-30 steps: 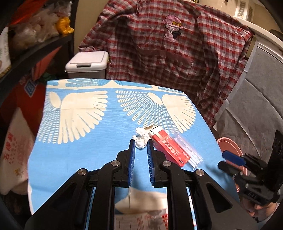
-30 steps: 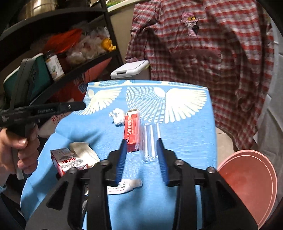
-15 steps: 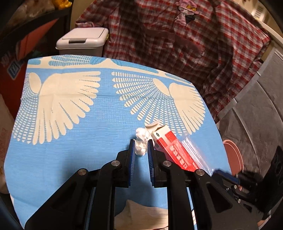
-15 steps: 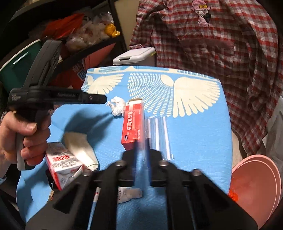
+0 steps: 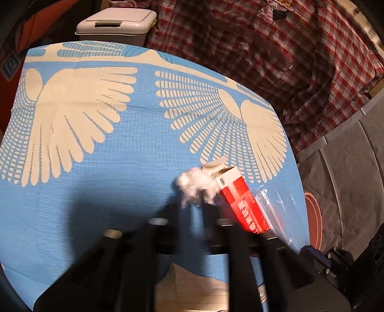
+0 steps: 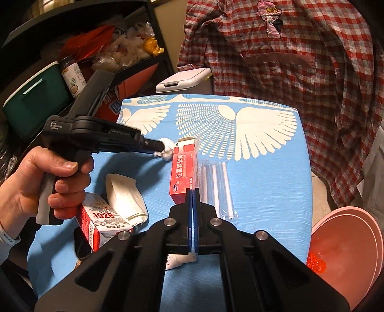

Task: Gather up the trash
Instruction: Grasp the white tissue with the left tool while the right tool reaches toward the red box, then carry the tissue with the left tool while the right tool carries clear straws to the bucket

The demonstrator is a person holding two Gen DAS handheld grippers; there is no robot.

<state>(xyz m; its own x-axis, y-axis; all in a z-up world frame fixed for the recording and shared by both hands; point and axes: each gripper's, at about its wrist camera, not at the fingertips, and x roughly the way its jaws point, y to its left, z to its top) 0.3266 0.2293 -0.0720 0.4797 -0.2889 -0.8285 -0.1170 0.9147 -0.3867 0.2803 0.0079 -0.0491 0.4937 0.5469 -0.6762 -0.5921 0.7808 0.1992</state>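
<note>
A crumpled white tissue wad (image 5: 195, 186) is seen on the blue tabletop (image 5: 115, 182), lumpy and irregular, touching the open flap end of a red and white carton (image 5: 241, 205). The left tool (image 5: 192, 204) is blurred in its own view, and the wad lies at its fingertips; from the right wrist view the wad (image 6: 167, 150) is met by the tip of the left tool (image 6: 157, 146), but whether it is gripped or only touched cannot be told. The left tool is held by a hand (image 6: 45, 182) on its grip.

Just beside the carton (image 6: 183, 174), a clear plastic sleeve (image 6: 216, 189) holding white straws is laid flat, and its near left edge is pinched between the blue pads of the right tool (image 6: 192, 192), whose fingers are pressed together on the film.

Nearer the camera, a folded white paper packet (image 6: 126, 198) and a small red and white milk carton marked 1928 (image 6: 100, 226) are found on the cloth. A pink basin (image 6: 345, 252) is seen beyond the tabletop's right edge. A white lidded bin (image 5: 115, 22) stands behind the far edge, and a red plaid shirt (image 6: 288, 60) hangs beyond it.
</note>
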